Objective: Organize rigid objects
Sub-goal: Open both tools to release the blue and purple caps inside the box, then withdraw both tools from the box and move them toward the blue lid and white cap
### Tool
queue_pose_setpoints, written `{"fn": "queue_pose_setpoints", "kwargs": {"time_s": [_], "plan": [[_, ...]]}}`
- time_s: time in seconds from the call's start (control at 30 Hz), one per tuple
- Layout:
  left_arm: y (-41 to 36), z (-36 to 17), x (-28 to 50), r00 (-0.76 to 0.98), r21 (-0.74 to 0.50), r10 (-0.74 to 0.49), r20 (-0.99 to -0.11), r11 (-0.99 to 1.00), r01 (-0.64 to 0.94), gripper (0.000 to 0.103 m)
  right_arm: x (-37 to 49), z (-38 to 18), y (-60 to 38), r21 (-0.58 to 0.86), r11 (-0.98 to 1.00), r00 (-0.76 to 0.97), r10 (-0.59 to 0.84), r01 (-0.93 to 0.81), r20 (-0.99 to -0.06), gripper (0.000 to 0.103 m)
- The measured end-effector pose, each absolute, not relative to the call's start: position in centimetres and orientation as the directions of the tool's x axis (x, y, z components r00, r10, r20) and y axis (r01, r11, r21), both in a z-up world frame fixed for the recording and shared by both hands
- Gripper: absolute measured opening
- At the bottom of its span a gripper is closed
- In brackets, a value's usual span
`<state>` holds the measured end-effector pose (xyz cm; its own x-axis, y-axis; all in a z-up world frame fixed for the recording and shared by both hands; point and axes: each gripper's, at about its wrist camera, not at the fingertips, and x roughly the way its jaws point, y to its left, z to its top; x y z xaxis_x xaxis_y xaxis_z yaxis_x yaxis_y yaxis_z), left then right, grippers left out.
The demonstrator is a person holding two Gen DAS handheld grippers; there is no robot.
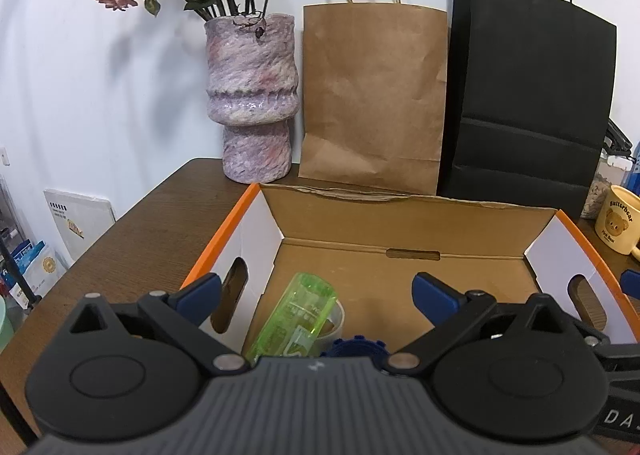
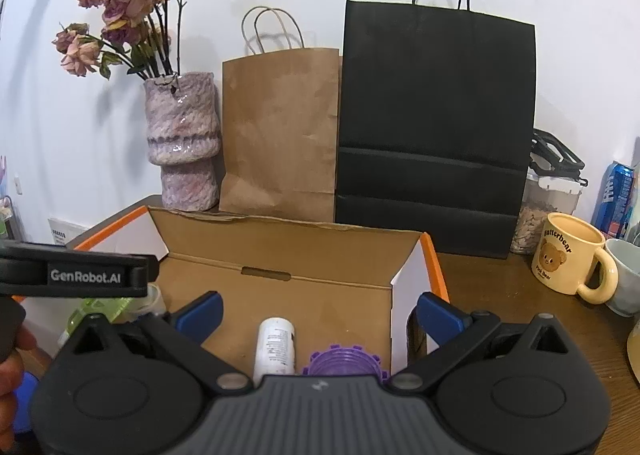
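Behind a brown table (image 1: 132,251), bags and a vase are seen in the left wrist view. Inside the cardboard box (image 1: 400,231) a translucent green bottle (image 1: 296,319) lies at 6 o'clock; the left gripper (image 1: 316,295) is spread wide, empty, above it.

From the right wrist, a white bottle (image 2: 275,347) and purple ridged lid (image 2: 344,361) are shown low in the box; the right gripper (image 2: 318,313) is held released over them.

Left tongs (image 1: 316,297): showing blue pads, black linkage arms, silver pivot screws, round black housings, ribbed grey body.
Right tongs (image 2: 318,315): wearing matching colours.
Side bar: displaying white "GenRobot.AI" lettering.
Hand (image 2: 12,371): showing bare skin.
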<state>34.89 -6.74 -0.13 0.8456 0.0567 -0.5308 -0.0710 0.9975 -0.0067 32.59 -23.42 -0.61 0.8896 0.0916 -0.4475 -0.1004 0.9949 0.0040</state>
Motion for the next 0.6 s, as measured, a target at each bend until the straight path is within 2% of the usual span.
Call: {"fn": "queue_pose_setpoints", "kwargs": {"time_s": [0.6], "plan": [[-5.8, 0.7, 31.9, 0.854, -0.015, 0.063, -0.516, 0.996, -0.082, 0.103, 28.9, 0.7, -24.1, 0.002, 0.995, 0.910, 0.090, -0.098, -0.405, 0.103]]}}
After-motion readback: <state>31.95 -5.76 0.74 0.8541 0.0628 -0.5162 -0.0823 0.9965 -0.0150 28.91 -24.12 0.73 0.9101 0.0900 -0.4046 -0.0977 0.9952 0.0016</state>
